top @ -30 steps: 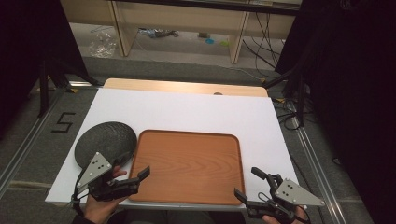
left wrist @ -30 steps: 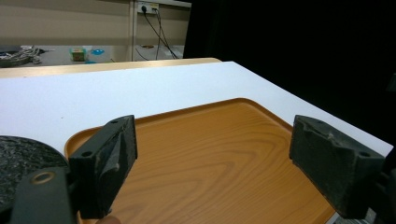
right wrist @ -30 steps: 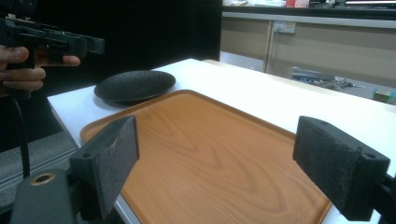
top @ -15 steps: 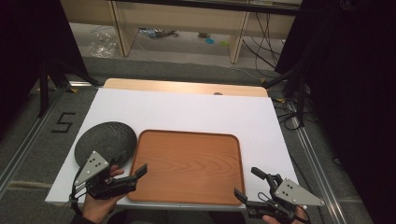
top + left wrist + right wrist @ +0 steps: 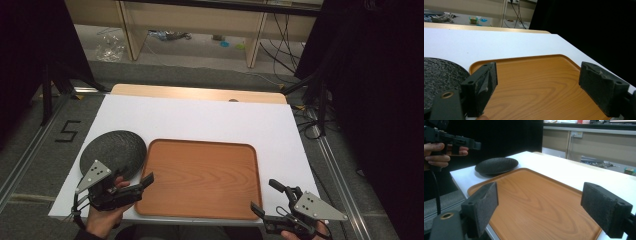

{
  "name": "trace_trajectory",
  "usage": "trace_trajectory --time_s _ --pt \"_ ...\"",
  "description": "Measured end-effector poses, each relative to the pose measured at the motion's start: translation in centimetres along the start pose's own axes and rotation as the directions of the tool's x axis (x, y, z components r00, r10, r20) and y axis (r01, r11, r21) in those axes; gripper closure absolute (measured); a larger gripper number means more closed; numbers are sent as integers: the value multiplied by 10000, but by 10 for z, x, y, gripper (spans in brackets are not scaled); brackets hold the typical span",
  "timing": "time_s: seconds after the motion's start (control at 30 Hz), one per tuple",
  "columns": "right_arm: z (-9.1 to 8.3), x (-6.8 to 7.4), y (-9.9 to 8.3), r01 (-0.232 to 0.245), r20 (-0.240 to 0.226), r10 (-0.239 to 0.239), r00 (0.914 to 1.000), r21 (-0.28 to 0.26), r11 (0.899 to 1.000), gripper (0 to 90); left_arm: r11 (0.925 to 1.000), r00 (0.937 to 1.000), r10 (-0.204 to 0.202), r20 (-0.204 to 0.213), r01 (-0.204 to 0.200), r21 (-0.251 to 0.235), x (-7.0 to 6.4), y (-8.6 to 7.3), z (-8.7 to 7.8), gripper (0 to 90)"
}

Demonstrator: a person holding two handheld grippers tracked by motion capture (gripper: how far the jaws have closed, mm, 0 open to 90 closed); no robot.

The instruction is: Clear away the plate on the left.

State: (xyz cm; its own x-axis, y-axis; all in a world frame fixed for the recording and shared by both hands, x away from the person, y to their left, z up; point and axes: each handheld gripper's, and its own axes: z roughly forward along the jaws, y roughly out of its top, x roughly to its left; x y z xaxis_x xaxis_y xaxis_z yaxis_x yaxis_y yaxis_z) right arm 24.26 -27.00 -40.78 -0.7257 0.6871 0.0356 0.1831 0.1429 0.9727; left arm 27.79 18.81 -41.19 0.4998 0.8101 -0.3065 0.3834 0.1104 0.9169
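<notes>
A wooden tray (image 5: 200,175) lies empty in the middle of the white table top. A black textured plate (image 5: 114,149) sits just left of it, touching or nearly touching its rim. My left gripper (image 5: 141,186) hovers open over the tray's near left corner, beside the plate. In the left gripper view the tray (image 5: 536,75) spreads between the wide-apart jaws, with the plate (image 5: 439,75) at the left. My right gripper (image 5: 265,196) is open at the tray's near right corner. Its view shows the tray (image 5: 536,195), the plate (image 5: 496,165) beyond, and the hand-held left gripper (image 5: 456,143).
The white table top (image 5: 200,120) runs on behind the tray, ending in a wooden strip (image 5: 200,93). Past the table are shelf legs and cables (image 5: 280,35) on the floor. A dark curtain (image 5: 380,100) hangs to the right.
My left gripper has drifted a little to the left and away from me. The right gripper, tray and plate have stayed put.
</notes>
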Motion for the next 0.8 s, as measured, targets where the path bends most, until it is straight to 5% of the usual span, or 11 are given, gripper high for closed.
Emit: trace_trajectory --time_s 0.4,0.8 --pt "0 0 0 39 8 -39 10000 43 10000 155 9994 9994 -238 -263 244 225 5 1 0 152" --pt "-1 0 1 67 -146 -64 9999 237 9997 155 9976 9919 -687 -1066 695 32 31 8 -7 153"
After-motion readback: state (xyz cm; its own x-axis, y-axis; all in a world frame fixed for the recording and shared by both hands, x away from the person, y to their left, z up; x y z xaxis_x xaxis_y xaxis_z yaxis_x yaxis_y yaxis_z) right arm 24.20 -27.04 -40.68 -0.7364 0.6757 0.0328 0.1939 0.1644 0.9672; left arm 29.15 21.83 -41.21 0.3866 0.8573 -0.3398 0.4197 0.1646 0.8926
